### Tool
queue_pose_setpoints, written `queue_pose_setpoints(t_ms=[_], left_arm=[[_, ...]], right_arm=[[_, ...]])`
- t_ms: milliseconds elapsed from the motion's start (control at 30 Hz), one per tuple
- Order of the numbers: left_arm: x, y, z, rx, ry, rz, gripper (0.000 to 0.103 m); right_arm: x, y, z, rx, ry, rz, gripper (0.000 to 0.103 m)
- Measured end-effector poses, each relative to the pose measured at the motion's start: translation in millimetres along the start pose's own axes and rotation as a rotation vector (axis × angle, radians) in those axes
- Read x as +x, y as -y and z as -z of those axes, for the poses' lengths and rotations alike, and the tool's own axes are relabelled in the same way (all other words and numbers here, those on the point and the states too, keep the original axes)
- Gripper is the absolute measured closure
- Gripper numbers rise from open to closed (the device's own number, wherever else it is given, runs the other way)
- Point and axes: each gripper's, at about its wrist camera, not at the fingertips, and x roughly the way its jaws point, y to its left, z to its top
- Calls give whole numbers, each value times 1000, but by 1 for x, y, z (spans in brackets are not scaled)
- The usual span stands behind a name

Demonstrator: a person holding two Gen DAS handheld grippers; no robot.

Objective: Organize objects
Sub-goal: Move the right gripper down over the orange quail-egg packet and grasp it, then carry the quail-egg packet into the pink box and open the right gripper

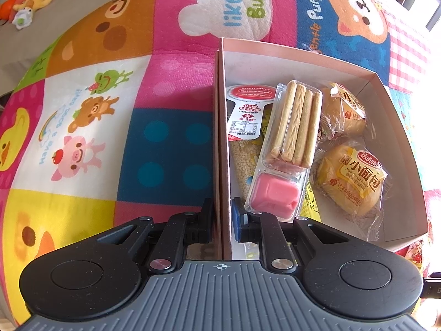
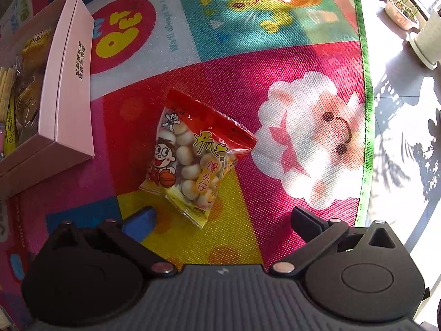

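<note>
pink cardboard box [image 1: 275, 47] open on my mat, long wall clamped between my left gripper [image 1: 223, 220] fingers. inside: biscuit-stick tray [image 1: 292, 127] with pink dip cup lying on top, two wrapped mini breads [image 1: 350, 182] beside it, red-label snack [image 1: 245, 110] along clamped wall. red-topped bag of small round buns [image 2: 193, 154] flat on mat, apart from box, ahead of my spread right gripper [image 2: 223, 218].
</note>
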Motion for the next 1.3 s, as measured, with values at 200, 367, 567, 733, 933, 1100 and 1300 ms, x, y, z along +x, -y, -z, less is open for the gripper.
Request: queue_pose_setpoints(t_ms=[200, 367, 567, 733, 933, 1100, 1300], left_arm=[[0, 0, 0, 2, -3, -3, 86], [1, 0, -2, 4, -11, -4, 86], [1, 0, -3, 9, -14, -3, 86], [1, 0, -3, 10, -14, 0, 86], [1, 1, -3, 9, -17, 3, 86], [2, 1, -2, -9, -23, 6, 86], [1, 7, -5, -10, -43, -23, 86]], right_arm=[[-2, -2, 1, -16, -24, -6, 0], [-12, 2, -4, 26, -44, -90, 0], [-16, -9, -15, 90, 5, -77, 14], [-21, -32, -15, 29, 59, -2, 32], [-31, -39, -19, -50, 51, -31, 50], [-80, -47, -6, -111, 35, -63, 52], [-184, -75, 27, -270, -20, -117, 52]])
